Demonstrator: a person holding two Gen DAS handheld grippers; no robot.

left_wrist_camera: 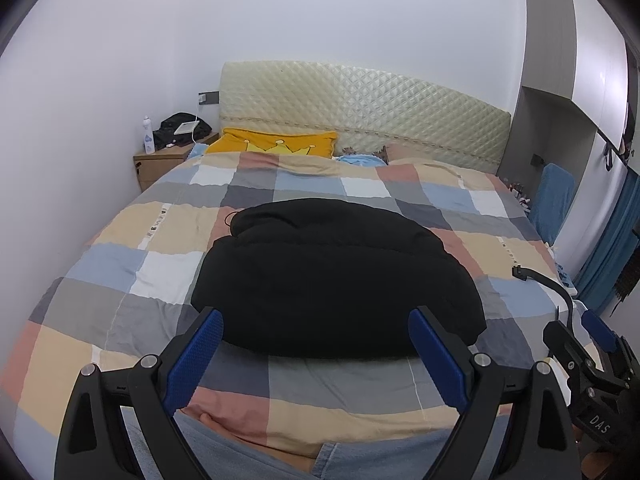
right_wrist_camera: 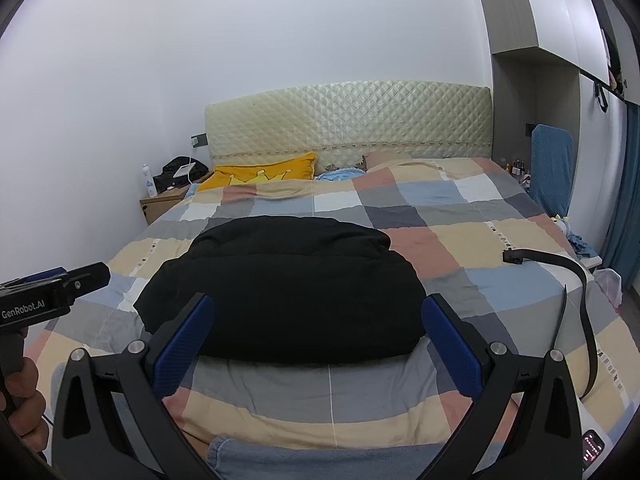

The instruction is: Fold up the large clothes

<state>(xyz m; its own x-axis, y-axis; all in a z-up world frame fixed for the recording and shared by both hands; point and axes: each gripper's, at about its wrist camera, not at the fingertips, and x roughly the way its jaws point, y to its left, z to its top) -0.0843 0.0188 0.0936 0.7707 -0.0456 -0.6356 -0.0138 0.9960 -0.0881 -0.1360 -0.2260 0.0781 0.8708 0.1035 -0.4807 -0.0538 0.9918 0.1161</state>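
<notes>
A wide bed [left_wrist_camera: 120, 264] is filling most of both views, and its checked quilt [right_wrist_camera: 460, 240] in grey, blue, peach, pink and white squares is lying spread across it up to a pale quilted headboard [left_wrist_camera: 360, 104]; a tall grey and white wardrobe [left_wrist_camera: 560, 60] is standing along the right wall, with a blue curtain [left_wrist_camera: 612, 248] hanging beyond it; a black puffy jacket [left_wrist_camera: 332, 276], the garment I am working on, is lying already folded into a thick rounded bundle on the near middle of the quilt, just ahead of my two tools; I am holding my left gripper [left_wrist_camera: 316, 356] low over the near edge of the bed with its blue-padded fingers [left_wrist_camera: 192, 360] spread wide apart and gripping nothing, the jacket's near edge showing between them; my right gripper [right_wrist_camera: 320, 344] is hovering beside it in the same way, its fingers [right_wrist_camera: 452, 348] parted and empty, framing the same near edge; my left hand [right_wrist_camera: 20, 400] is showing at the lower left of the right view, wrapped round the left handle; a yellow pillow [right_wrist_camera: 260, 172] with a crown pattern is leaning by the headboard; a wooden nightstand [left_wrist_camera: 168, 160] is standing in the far left corner, carrying a dark bag and a white bottle [left_wrist_camera: 149, 136]; a black belt [right_wrist_camera: 576, 280] is lying on the right side of the quilt, well apart from the jacket.
</notes>
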